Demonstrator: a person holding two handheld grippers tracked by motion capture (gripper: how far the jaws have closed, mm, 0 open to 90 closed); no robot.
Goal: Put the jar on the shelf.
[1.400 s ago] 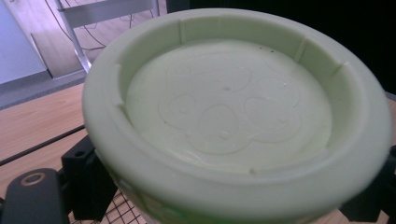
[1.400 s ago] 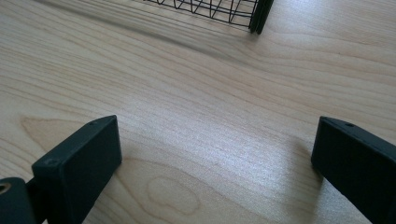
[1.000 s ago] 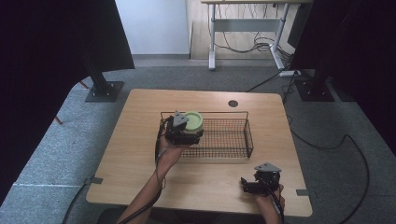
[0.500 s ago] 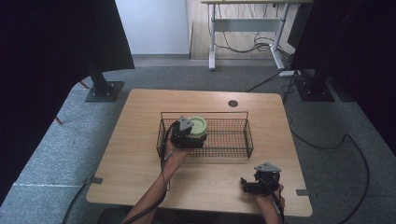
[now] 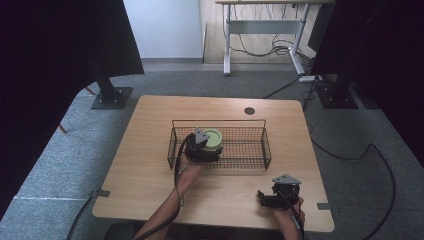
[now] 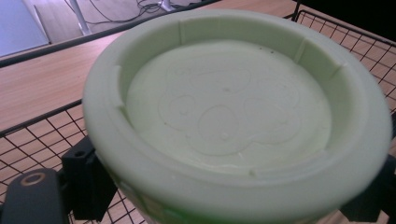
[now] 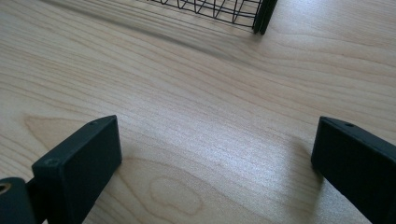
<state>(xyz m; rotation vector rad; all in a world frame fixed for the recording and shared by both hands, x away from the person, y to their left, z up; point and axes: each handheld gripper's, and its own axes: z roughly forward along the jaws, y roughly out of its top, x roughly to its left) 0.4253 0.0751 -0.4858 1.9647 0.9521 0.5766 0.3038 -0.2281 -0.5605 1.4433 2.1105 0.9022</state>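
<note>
A pale green round bowl point(image 5: 212, 137) is held over the left part of the black wire basket point(image 5: 250, 154), my left gripper point(image 5: 205, 147) shut on it. In the left gripper view the bowl point(image 6: 233, 121) is close up, its hollow face toward the camera, with the two black jaws pressing its sides and the basket's mesh point(image 6: 32, 144) beneath. My right gripper point(image 5: 267, 199) rests near the table's front right edge. Its jaws stand wide apart over bare wood point(image 7: 210, 140), nothing between them, and a basket corner point(image 7: 261, 18) shows farther off.
The wooden table point(image 5: 150, 165) has a round cable hole point(image 5: 249, 111) at the back. Black stands point(image 5: 110, 95) and cables lie on the grey carpet around it. A white-legged desk point(image 5: 260, 40) stands behind.
My left gripper has carried the green bowl rightward and down, from over the basket's left rim to inside the basket. The right gripper has stayed put.
</note>
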